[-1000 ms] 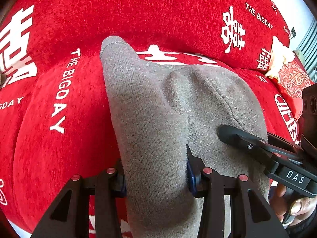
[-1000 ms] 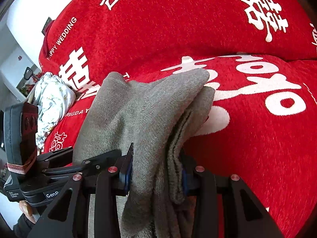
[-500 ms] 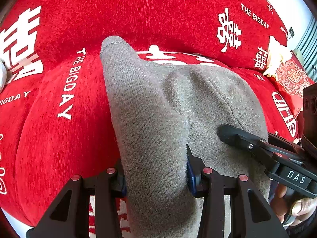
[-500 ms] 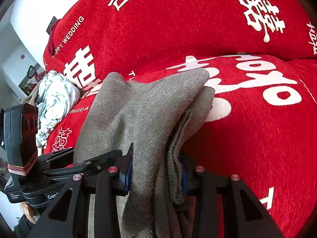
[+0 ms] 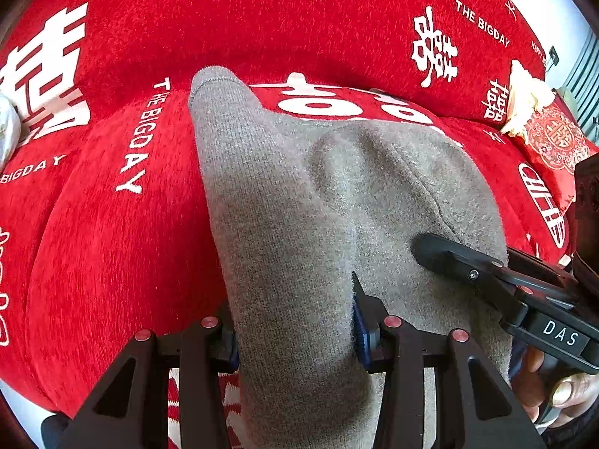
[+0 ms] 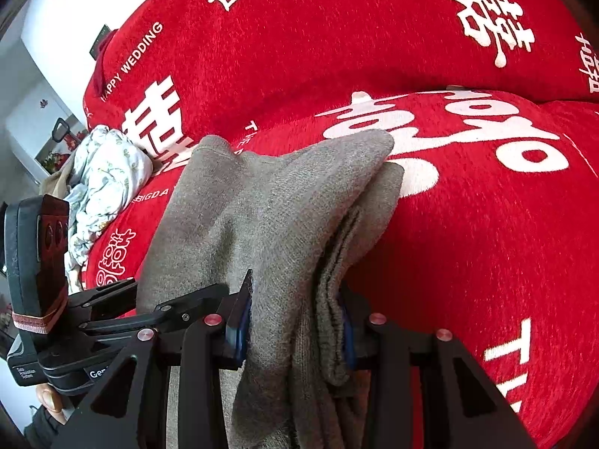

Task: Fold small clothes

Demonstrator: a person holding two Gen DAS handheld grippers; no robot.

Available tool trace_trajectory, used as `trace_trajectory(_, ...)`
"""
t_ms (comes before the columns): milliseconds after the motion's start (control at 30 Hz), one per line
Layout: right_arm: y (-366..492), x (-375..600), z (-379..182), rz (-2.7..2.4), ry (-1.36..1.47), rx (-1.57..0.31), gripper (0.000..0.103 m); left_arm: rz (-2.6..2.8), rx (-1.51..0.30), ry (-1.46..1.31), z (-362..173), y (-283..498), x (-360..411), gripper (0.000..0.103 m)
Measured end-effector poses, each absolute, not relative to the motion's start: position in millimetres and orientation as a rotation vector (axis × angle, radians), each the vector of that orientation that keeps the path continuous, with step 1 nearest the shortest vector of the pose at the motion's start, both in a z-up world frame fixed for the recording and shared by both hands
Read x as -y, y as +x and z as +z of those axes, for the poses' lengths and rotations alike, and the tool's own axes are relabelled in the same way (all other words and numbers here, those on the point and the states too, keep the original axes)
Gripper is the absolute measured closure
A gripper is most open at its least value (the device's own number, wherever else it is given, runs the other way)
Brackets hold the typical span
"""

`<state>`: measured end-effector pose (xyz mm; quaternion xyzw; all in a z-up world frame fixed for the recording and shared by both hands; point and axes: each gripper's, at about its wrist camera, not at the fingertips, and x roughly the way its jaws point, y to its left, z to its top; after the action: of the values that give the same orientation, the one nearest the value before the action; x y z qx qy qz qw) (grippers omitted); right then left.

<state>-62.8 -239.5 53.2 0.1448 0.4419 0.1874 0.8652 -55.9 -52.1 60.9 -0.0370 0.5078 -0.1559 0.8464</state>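
A grey knit garment point(image 5: 299, 202) lies folded on the red sofa cover, its far end pointing toward the backrest. My left gripper point(image 5: 295, 329) is shut on its near left part, the fabric bunched between the blue pads. My right gripper point(image 6: 295, 329) is shut on the near right part, where several folded layers of the garment point(image 6: 269, 202) hang between the fingers. Each gripper shows in the other's view: the right one in the left wrist view point(image 5: 486, 273), the left one in the right wrist view point(image 6: 123, 310).
The red sofa cover point(image 5: 112, 247) with white lettering spreads under everything; its backrest point(image 6: 337, 37) rises behind. A crumpled pale floral cloth point(image 6: 101, 187) lies at the left end. A red patterned cushion point(image 5: 554, 142) and a cream cloth point(image 5: 524, 97) sit at the right end.
Both grippers with the grey garment have drifted slightly toward me and to the right over the sofa. The grips have not changed.
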Motion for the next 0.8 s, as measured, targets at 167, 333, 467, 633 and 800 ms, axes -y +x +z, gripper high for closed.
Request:
trace_trajectory(167,-63,243,49,0.394,0.313,-0.926,0.063,-0.328,-1.064,-0.087,59,-59,50,0.057)
trace_trajectory(333,-62,250,40,0.391,0.339,-0.939,0.063,-0.323,-1.052,-0.081,56,-62,51,0.055)
trace_trajectory(467,-61,254,33,0.389,0.355,-0.944,0.062,-0.314,-1.048,-0.079,53,-63,48,0.047)
trace_trajectory(633,-57,263,27,0.368,0.388,-0.967,0.047,-0.241,-1.045,-0.062,51,-63,40,0.022)
trace_trajectory(800,-78,273,59,0.323,0.356,-0.847,0.047,-0.130,-0.956,-0.052,73,-76,27,0.022)
